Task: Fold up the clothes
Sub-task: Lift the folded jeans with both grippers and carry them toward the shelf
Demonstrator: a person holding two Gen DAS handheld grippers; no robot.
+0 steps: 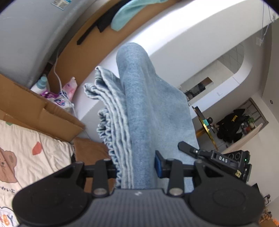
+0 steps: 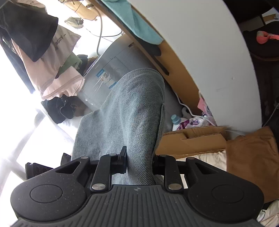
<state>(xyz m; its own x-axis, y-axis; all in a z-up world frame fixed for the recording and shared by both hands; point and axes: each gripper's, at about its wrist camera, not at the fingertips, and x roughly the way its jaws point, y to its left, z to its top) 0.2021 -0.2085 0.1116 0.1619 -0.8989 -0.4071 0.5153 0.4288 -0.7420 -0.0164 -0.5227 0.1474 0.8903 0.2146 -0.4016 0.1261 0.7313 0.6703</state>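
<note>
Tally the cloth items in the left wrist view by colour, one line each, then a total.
Blue: 1, the jeans clamped in the left gripper
Teal: 1, the towel
Black: 1, the garment beside the towel
Cream, printed: 1, the bedsheet
Total: 4

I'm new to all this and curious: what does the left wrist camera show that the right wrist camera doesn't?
Only the left view shows the bear-print sheet, a far room with a black bag, and the right gripper. Only the right view shows hanging pink and black clothes by a bright window. Both show the blue jeans clamped in that view's gripper, with the left gripper shut on their frilled edge, plus cardboard boxes and a teal cloth.
</note>
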